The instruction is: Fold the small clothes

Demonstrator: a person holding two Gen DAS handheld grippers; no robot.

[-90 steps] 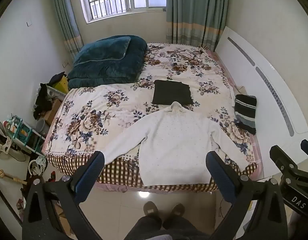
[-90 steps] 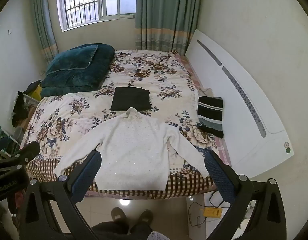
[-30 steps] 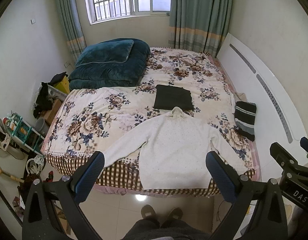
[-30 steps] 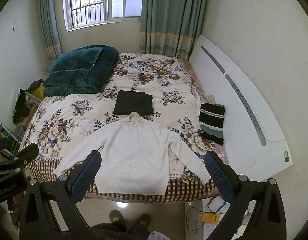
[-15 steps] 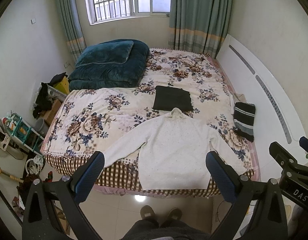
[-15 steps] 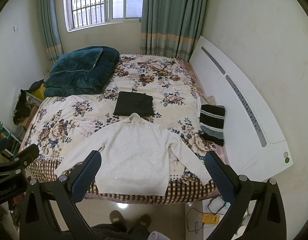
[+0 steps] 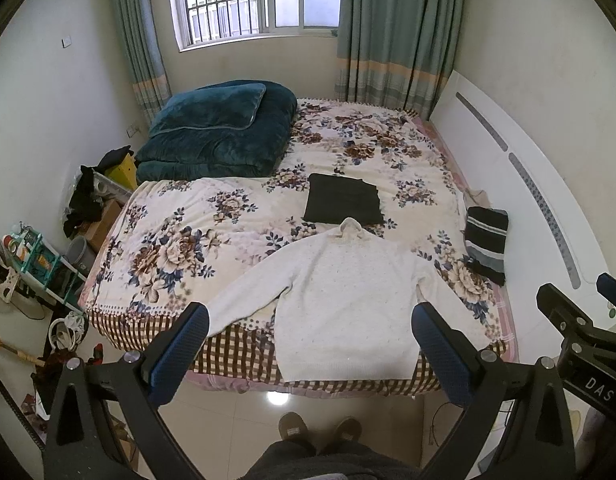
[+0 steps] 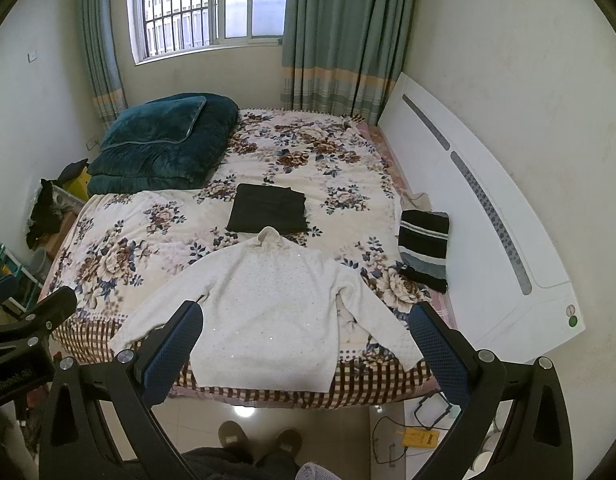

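A white sweater point(image 7: 343, 296) lies flat at the near edge of the floral bed, sleeves spread, hem hanging over the edge; it also shows in the right wrist view point(image 8: 264, 312). A folded black garment point(image 7: 341, 204) lies just beyond its collar, also seen in the right wrist view point(image 8: 268, 208). A folded black-and-grey striped garment point(image 7: 485, 244) lies at the bed's right edge. My left gripper point(image 7: 308, 340) is open and empty, held high above the floor in front of the bed. My right gripper point(image 8: 304, 340) is open and empty beside it.
A dark teal quilt point(image 7: 216, 136) is stacked at the bed's far left. A white headboard point(image 7: 519, 200) runs along the right. Clutter and a shelf point(image 7: 32, 256) stand left of the bed. My feet point(image 7: 319, 432) stand on the tiled floor.
Both grippers have drifted slightly back and upward from the bed, so the sweater sits a bit lower and farther. Nothing on the bed has moved.
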